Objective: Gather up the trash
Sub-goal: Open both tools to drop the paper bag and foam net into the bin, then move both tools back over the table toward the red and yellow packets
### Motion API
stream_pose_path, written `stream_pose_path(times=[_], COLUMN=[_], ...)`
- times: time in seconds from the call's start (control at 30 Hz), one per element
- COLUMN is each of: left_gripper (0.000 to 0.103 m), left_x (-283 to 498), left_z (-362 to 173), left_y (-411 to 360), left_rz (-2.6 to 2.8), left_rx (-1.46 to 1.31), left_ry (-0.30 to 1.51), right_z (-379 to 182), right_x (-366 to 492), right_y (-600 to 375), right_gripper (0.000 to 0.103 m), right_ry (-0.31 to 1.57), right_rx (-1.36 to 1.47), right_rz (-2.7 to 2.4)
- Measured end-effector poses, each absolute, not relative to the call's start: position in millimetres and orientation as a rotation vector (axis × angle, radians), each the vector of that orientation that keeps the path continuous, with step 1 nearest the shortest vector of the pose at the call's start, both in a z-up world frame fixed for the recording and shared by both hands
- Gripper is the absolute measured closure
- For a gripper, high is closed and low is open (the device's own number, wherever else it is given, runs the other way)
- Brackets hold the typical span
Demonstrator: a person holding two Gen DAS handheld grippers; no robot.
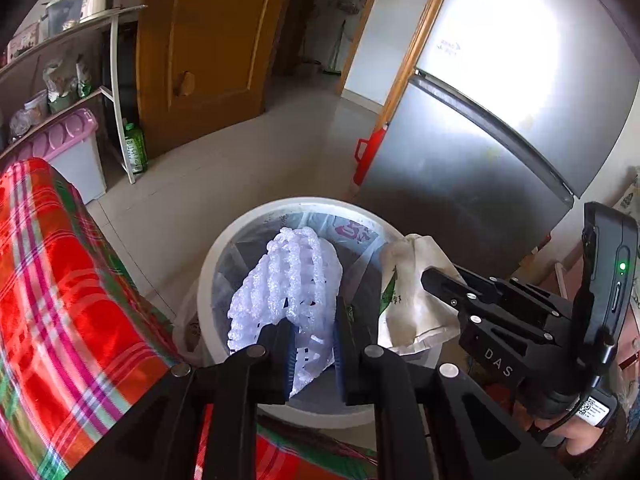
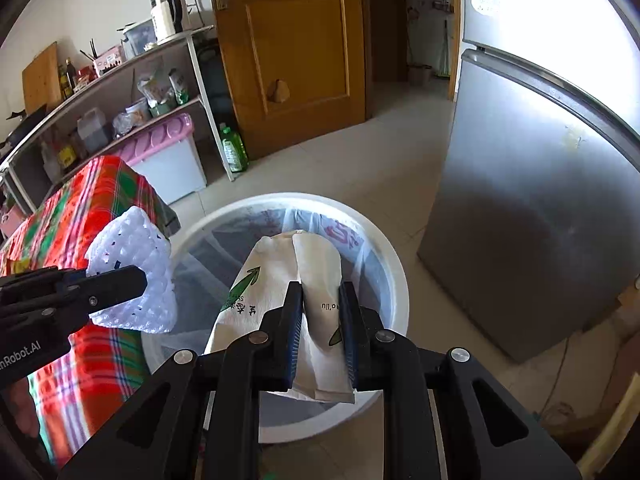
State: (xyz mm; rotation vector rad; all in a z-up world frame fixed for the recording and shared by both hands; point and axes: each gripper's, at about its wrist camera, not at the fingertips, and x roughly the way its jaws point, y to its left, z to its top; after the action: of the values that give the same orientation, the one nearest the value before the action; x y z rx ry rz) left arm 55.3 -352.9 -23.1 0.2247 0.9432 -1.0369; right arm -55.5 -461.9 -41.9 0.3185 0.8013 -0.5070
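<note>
Presently, at far left, a shelving unit (image 2: 132,92) carries an electric kettle (image 2: 166,12), bottles and bags, with a lilac-lidded storage box (image 2: 168,152) and a green bottle (image 2: 233,148) on the floor beside it. Near left, a desk under a red plaid cloth (image 1: 60,280) stands just beside the bin. The left tool (image 1: 314,340) is clamped on a white foam fruit net (image 1: 288,280), its blue pads pressed against the net's lower end; the net hangs over the left part of the white trash bin (image 1: 216,260), which has a clear liner printed in red. The right tool (image 2: 322,320) is clamped on a folded white paper bag with green print (image 2: 280,276), held above the bin's opening. In the left wrist view this bag sits to the right of the net, over the bin's right rim. Behind, a wooden door (image 2: 288,40) stands ajar. At right, a silver refrigerator (image 2: 540,160) stands near the bin, with a red object (image 1: 370,152) wedged at its near corner.
</note>
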Motion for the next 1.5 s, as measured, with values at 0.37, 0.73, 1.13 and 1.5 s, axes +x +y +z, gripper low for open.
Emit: stream_pose_path(times=[0.37,0.73,1.13,1.5], left_gripper=[0.057,0.056,0.051,0.044], left_x=[62.4,58.0,38.9,39.3], left_z=[-37.7,-14.6,37.5,60.5], left_y=[-360.5,-333.5,-263.4,-191.4], left_rz=[-1.033,-0.989,-0.890,-0.790], left_rx=[0.212,0.182,0.126,0.091], left_ry=[0.986,0.925,0.777,0.698], right_z=[-53.6,-31.9,16.4,38.3], right_x=[-50.4,-57.2,-60.3,-37.5], right_y=[-467.0,-449.4,-400.0,-338.3], right_gripper=[0.065,0.058,0.058,0.057], right_ry=[0.840,0.779,0.657,0.610], right_rx=[0.303,0.313,0.290,0.217], right_rz=[-0.528,-0.512,-0.411,-0.269])
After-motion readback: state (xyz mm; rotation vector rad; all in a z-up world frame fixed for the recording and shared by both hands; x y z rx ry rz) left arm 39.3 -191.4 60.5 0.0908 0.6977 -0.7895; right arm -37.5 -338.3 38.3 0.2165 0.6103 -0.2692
